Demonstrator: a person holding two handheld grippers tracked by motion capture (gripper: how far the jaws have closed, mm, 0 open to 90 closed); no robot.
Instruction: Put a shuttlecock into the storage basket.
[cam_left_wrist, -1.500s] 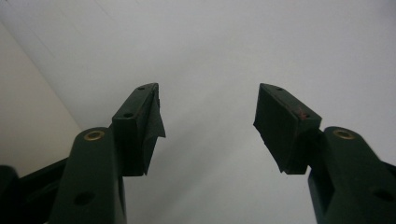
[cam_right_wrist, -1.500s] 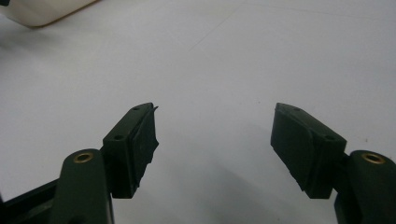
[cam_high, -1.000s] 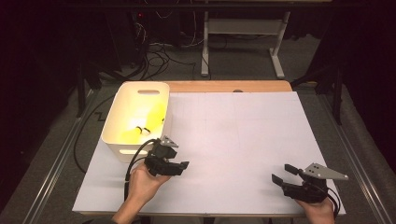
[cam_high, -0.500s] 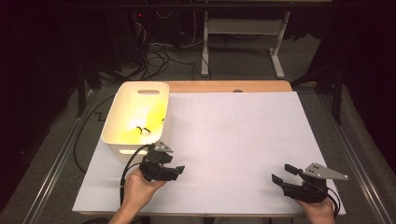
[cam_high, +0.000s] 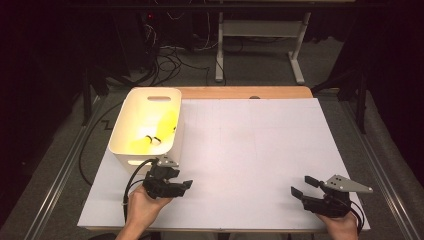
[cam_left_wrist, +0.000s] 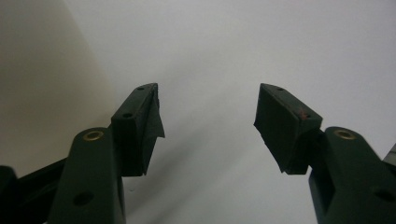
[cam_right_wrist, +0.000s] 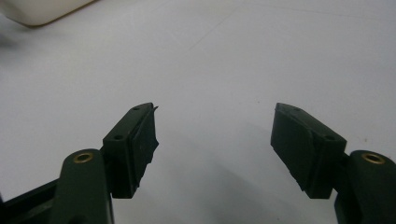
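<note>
A white bin stands at the left of the white table sheet and holds yellow items with dark bands; I cannot tell what they are. My left gripper is just in front of the bin's near end, held in a hand, open and empty, its jaws pointing right. The left gripper view has the same open jaws over bare sheet, with the bin wall at the left. My right gripper rests near the front right corner, open and empty. In its own view the jaws stand wide apart above the sheet.
A wooden strip runs along the table's far edge. Behind it are dark floor, cables and a white stand's legs. A black cable trails from the left gripper. The bin's corner shows far off in the right gripper view.
The left hand has drawn its gripper a little toward the near edge and slightly left, jaws still open. The right gripper has stayed put.
</note>
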